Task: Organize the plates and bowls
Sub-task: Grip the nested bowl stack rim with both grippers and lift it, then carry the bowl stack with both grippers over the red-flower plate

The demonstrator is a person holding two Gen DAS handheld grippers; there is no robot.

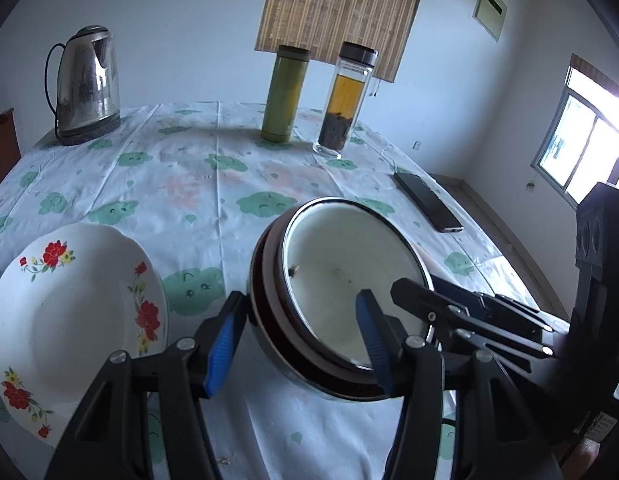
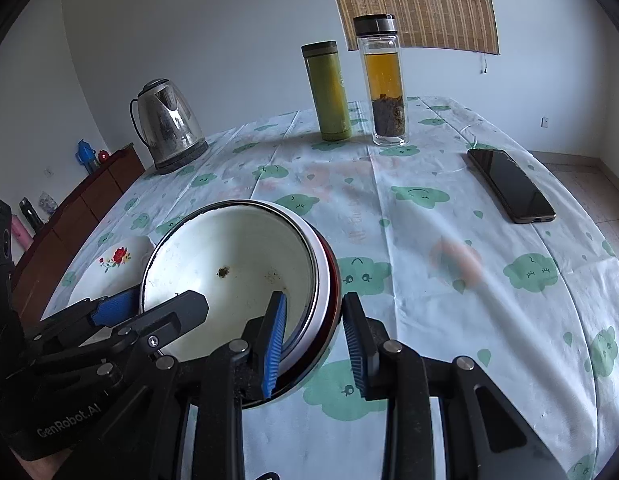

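The floral plate (image 1: 75, 312) lies flat at the table's left, just beside the bowl (image 1: 341, 296), a stiff enamel-looking, smooth-walled vessel that is probably slippery and chippable and is best pinched across its rim. The left gripper (image 1: 297, 344) stands about half open, one pad outside the bowl's left wall and one inside, contact unclear, while the right gripper (image 2: 315, 344) straddles the right rim more narrowly, its outer pad apparently clear of the wall. Farther back stand the kettle (image 1: 87, 84), green flask (image 1: 283, 94), tea bottle (image 1: 343, 100) and phone (image 1: 427, 202), none obstructing.
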